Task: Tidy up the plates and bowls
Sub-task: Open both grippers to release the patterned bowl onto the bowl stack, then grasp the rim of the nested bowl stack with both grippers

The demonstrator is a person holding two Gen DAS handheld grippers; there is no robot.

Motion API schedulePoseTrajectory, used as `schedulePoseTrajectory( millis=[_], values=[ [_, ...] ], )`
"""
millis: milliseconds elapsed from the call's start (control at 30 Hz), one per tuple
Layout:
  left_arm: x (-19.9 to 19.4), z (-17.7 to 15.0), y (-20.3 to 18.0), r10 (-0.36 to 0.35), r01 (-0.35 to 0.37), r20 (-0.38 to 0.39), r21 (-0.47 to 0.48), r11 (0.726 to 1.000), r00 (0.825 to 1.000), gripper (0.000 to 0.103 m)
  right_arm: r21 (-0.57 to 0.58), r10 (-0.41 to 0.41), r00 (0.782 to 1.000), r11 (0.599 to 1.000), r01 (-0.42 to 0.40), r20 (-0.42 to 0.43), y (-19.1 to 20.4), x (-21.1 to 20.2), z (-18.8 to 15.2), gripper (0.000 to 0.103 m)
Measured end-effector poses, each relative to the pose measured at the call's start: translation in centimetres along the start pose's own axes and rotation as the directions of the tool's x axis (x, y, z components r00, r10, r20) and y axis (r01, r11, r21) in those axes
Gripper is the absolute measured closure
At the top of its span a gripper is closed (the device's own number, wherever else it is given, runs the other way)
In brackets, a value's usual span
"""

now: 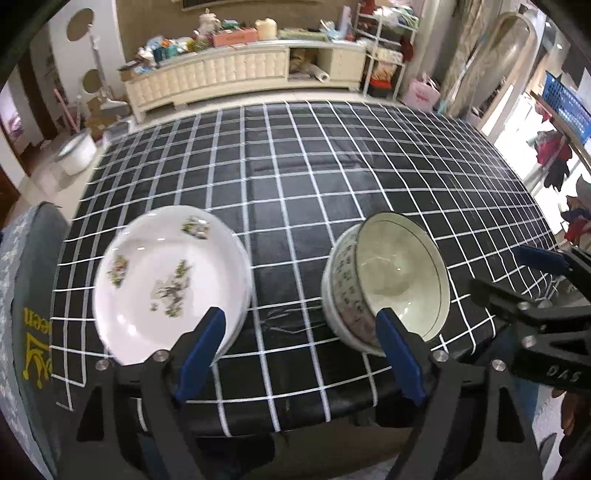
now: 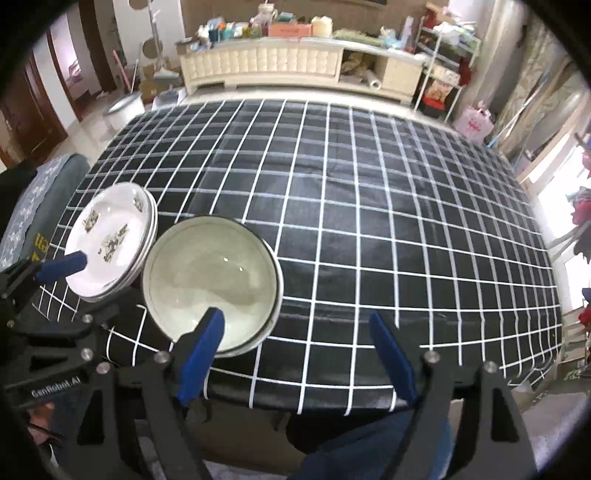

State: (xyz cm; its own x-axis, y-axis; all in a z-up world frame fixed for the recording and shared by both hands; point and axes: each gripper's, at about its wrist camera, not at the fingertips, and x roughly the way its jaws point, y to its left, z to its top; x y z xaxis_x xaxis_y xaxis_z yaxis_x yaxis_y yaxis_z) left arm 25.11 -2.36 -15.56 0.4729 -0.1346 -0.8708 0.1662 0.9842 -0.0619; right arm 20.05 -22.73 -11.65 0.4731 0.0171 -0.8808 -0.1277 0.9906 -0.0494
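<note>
The left claw's blue finger (image 1: 201, 354) covered the near rim of the plates (image 1: 166, 280). How many bowls (image 2: 210, 280) were stacked was unclear. Shelf items (image 2: 258, 27) were too small to identify.

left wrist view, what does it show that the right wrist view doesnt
Only the left wrist view shows the outside wall of the bowls, with its printed pattern, and the blue crate at upper right.

Only the right wrist view looks straight down into the top bowl and shows the stacked rims of the plates at their edge, plus blue trousers under the table.

Both show the plates and bowls side by side on the checked cloth, the cabinet behind, and the left gripper and right gripper, both open and empty.
</note>
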Motion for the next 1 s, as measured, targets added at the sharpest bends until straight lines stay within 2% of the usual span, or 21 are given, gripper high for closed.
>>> schedulePoseTrajectory(
  millis=[167,267,367,667,800,900,1000],
  values=[
    [-3.1,-1.3,0.1,0.023,-0.023,0.092,0.008,1.000,0.996,0.008,0.003,-0.031,0.994,1.000,0.031,0.102,0.6,-2.8,-0.8,0.017],
    [-4.3,-1.6,-0.4,0.019,-0.021,0.120,0.015,1.000,0.993,0.000,0.013,-0.007,0.994,1.000,0.005,0.112,0.9,-3.6,-1.3,0.013],
    [-4.8,-1.1,-0.4,0.006,-0.008,0.134,0.014,1.000,0.991,0.000,0.025,0.014,0.995,1.000,-0.017,0.100,0.8,-3.4,-1.1,0.012],
    [-0.7,0.6,-0.3,-0.048,0.049,0.028,-0.014,0.999,0.998,0.000,0.044,0.045,0.999,0.998,-0.044,-0.013,-0.1,1.0,0.7,0.011],
    [1.5,1.5,-0.4,-0.079,0.079,-0.021,-0.011,0.997,0.997,0.000,0.053,0.077,0.994,0.996,-0.073,-0.079,-0.5,3.6,1.2,0.011],
    [3.0,2.2,-0.6,-0.130,0.130,-0.072,-0.007,0.991,0.989,0.000,0.068,0.108,0.987,0.993,-0.100,-0.122,-0.8,5.2,1.4,0.011],
    [3.7,2.7,-1.0,-0.143,0.144,-0.084,0.008,0.990,0.986,0.000,0.100,0.142,0.979,0.987,-0.128,-0.150,-1.5,6.2,1.5,0.011]
  ],
)
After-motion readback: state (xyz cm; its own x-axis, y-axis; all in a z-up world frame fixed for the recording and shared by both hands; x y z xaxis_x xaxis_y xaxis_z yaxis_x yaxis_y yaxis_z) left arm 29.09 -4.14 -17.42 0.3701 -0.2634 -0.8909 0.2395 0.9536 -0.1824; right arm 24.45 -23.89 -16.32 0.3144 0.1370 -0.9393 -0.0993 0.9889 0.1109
